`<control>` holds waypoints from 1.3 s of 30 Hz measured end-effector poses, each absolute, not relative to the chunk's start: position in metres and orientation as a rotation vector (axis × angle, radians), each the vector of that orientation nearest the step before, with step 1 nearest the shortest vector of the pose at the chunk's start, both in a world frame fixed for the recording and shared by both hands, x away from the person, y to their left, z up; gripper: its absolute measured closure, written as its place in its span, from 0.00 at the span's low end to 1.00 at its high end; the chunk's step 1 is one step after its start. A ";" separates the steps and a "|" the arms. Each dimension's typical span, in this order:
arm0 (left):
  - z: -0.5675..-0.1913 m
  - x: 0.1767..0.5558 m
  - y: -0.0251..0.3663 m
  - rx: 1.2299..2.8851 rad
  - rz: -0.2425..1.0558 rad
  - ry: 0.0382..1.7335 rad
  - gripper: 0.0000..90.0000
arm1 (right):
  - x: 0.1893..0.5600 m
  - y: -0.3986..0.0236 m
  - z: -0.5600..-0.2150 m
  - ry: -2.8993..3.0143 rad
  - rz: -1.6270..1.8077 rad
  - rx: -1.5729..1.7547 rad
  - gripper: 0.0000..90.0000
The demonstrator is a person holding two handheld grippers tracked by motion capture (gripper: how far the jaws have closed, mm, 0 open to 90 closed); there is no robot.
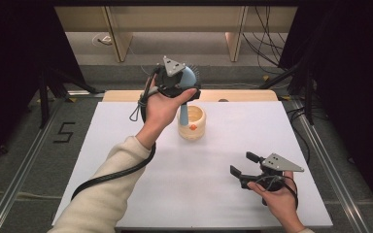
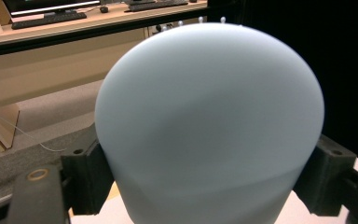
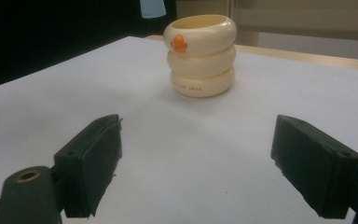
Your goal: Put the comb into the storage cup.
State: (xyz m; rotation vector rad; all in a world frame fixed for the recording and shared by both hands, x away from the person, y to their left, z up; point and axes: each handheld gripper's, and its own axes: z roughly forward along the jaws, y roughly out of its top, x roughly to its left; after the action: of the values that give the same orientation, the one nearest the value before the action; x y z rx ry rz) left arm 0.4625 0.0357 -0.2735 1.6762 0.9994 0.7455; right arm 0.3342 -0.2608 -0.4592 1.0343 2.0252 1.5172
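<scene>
already the brush [image 1: 188, 80] is clamped by its head in the left gripper [image 1: 187, 90] and held above the cup [image 1: 192, 124]; lowering it in remains. the right gripper [image 1: 243, 165] is spread, empty.
</scene>
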 end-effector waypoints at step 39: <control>-0.273 0.484 0.025 1.669 0.735 1.012 0.21 | 0.328 -0.269 -0.460 2.010 1.513 1.057 0.19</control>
State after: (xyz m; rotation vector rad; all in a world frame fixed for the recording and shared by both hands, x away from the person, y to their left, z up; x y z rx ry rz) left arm 0.4840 0.0247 -0.2732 1.6691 1.0119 0.7349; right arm 0.3278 -0.2693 -0.4601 1.0573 2.0102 1.5134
